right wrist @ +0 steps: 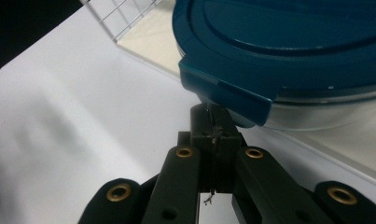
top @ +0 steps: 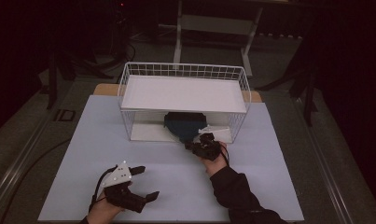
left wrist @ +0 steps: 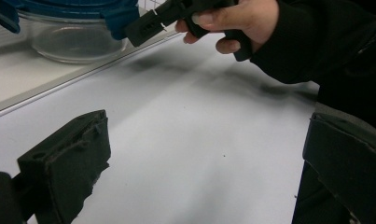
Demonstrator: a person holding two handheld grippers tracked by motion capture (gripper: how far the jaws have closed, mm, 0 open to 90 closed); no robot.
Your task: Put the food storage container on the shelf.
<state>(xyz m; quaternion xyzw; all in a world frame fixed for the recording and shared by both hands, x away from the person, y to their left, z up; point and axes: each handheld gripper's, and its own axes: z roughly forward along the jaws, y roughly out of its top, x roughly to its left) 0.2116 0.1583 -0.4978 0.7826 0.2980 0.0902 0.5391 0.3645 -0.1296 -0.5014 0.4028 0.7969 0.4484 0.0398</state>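
A clear glass container with a dark blue snap lid (top: 182,125) (left wrist: 73,39) (right wrist: 288,46) sits on the white base under the shelf of a white wire rack (top: 183,71). My right gripper (top: 191,146) (right wrist: 216,122) is shut, its joined tips pushed up under the lid's near latch flap (right wrist: 227,100). Whether they pinch the flap is hidden. The left gripper view catches that same gripper (left wrist: 148,25) in a hand, touching the lid's edge. My left gripper (top: 147,183) (left wrist: 209,168) is open and empty above the near left of the table.
The rack's white shelf board (top: 183,93) roofs the container, leaving a low opening at the front. The pale table mat (top: 176,168) spreads out before the rack. A dark sleeve (top: 237,191) reaches in from the bottom. Dark floor and a stand lie behind.
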